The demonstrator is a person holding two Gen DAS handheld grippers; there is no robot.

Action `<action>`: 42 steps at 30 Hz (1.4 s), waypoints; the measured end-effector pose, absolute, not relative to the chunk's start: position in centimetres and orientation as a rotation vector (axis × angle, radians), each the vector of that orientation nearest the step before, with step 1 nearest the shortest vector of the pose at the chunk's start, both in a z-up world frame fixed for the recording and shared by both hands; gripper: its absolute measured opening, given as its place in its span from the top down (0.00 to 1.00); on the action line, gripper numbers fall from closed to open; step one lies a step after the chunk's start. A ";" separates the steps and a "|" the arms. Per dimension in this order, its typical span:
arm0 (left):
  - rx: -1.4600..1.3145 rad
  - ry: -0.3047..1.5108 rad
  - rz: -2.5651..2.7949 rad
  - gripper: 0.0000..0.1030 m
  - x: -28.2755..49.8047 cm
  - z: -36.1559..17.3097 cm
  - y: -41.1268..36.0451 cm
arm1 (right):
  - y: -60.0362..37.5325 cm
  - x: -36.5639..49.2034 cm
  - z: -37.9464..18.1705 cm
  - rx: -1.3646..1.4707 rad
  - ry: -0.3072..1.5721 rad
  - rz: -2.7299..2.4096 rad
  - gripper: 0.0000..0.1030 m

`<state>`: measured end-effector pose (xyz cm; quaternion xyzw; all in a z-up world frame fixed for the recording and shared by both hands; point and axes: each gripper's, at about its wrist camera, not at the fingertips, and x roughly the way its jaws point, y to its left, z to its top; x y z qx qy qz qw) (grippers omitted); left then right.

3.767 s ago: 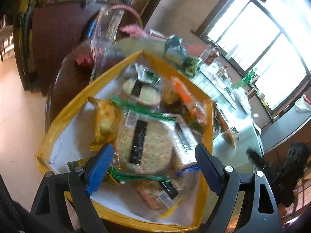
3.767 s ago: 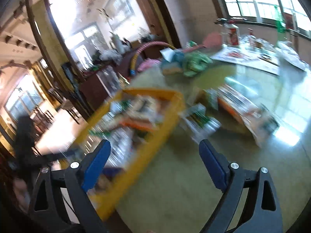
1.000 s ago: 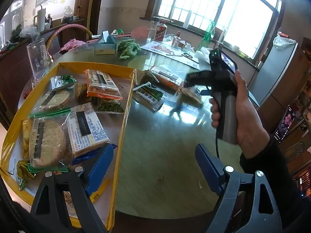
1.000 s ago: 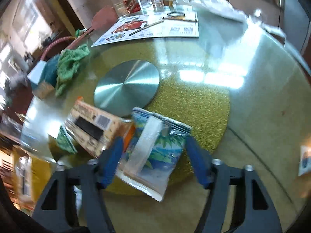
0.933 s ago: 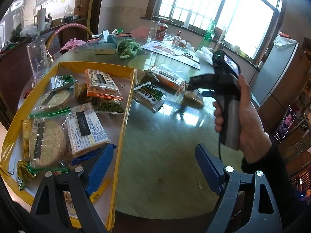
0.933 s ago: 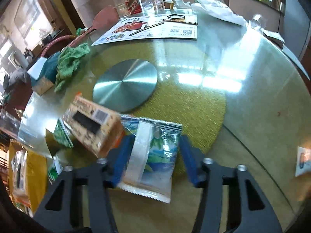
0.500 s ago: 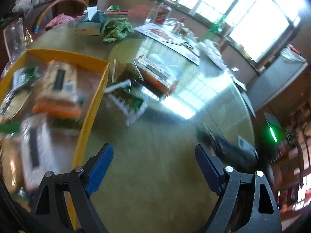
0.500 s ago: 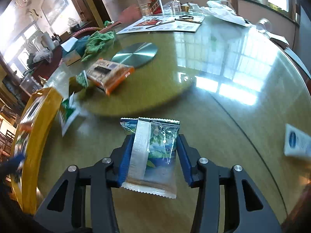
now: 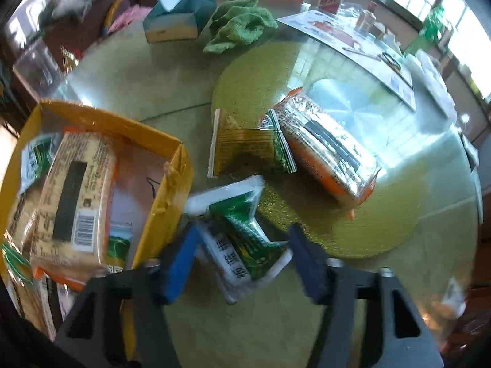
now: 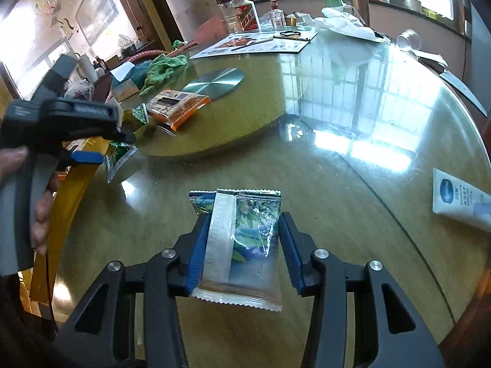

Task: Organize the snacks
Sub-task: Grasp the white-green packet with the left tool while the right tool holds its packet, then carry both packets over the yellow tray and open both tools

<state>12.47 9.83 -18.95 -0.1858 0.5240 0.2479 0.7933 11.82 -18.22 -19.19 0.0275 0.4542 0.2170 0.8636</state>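
Right claw [image 10: 242, 247]: closed on a clear snack packet with green-blue print and a white seam strip [image 10: 241, 242], held between both blue pads, above the glossy glass-topped table [image 10: 353, 159]. Left claw [image 9: 242, 262]: partly open around a green-and-white snack packet [image 9: 242, 236], pads close at each side; contact could not be told because of blur. Just beside it, a yellow cardboard tray [image 9: 167, 202] filled with cracker packs. On the round gold mat [image 9: 254, 92], well apart: an orange-edged cracker pack [image 9: 328, 147] and a gold-green pouch [image 9: 245, 150], touching each other.

Glossy glass tabletop [image 10: 353, 159], brushed metal disc [image 10: 214, 84], crinkly plastic snack packet [image 10: 242, 242].
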 end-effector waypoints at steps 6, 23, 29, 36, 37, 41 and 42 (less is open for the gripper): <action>-0.212 1.101 0.451 0.77 10.0 -19.3 7.5 | -18.4 11.6 -19.2 0.052 0.947 0.466 0.55; -0.079 1.051 0.222 0.90 3.3 -18.9 3.7 | -17.4 8.5 -18.9 0.018 0.948 0.543 0.66; -0.229 0.960 0.129 0.95 0.2 -16.8 4.5 | -17.5 7.3 -18.6 0.079 0.941 0.594 0.71; -0.383 0.856 0.048 0.96 -5.3 -12.5 5.6 | -15.9 5.3 -15.9 0.116 0.881 0.710 0.71; -0.395 0.834 0.043 0.96 -6.3 -11.7 6.0 | -15.3 4.8 -15.3 0.116 0.871 0.733 0.71; -0.415 0.747 0.105 0.96 -9.9 -8.5 9.2 | -12.0 3.3 -13.1 0.100 0.841 0.847 0.71; -0.417 0.738 0.134 0.96 -10.5 -8.0 10.2 | -10.5 3.1 -12.6 0.087 0.836 0.879 0.71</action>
